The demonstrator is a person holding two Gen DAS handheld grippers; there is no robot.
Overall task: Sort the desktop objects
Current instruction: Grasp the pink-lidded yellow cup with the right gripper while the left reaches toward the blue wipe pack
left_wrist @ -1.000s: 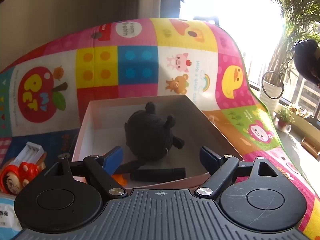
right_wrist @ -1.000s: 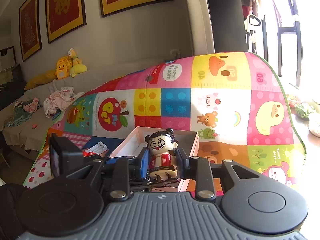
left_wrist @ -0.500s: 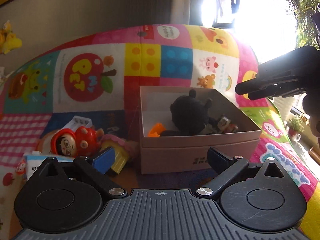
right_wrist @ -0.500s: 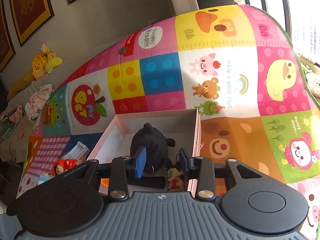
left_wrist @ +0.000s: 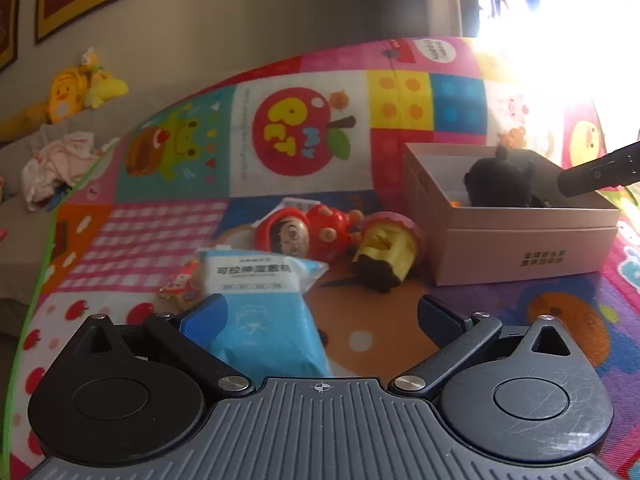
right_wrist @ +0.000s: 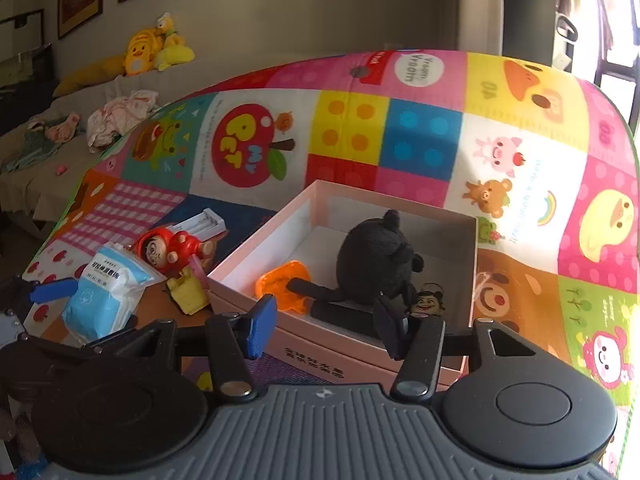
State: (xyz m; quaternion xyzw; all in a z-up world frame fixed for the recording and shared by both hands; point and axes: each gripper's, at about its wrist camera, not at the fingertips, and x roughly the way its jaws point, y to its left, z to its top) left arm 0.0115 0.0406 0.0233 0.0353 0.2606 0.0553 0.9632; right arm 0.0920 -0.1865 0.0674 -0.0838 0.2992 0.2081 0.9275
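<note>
My left gripper (left_wrist: 320, 318) hovers low over the play mat, its jaws opening wide. A blue-and-white packet (left_wrist: 260, 308) lies by its left finger, untouched by the pads. Beyond lie a red-hooded figurine (left_wrist: 304, 232) and a yellow cupcake toy (left_wrist: 384, 248). My right gripper (right_wrist: 326, 328) stands at the near wall of the pink box (right_wrist: 400, 356), jaws opening and pressing on nothing. In the box sit a black plush (right_wrist: 376, 264), an orange piece (right_wrist: 284, 284) and a small dark-haired figurine (right_wrist: 428, 304) by the right finger.
A white battery holder (right_wrist: 204, 222) lies behind the red-hooded figurine (right_wrist: 168, 248). A small red charm (left_wrist: 180, 284) sits left of the packet. The mat's green edge (left_wrist: 40, 280) runs along the left, with a sofa and yellow plush toys (right_wrist: 148, 50) beyond.
My right gripper came down to the box, opened and let go of the dark-haired figurine, which now rests inside. My left gripper swung left from the box to the loose toys and opened wider.
</note>
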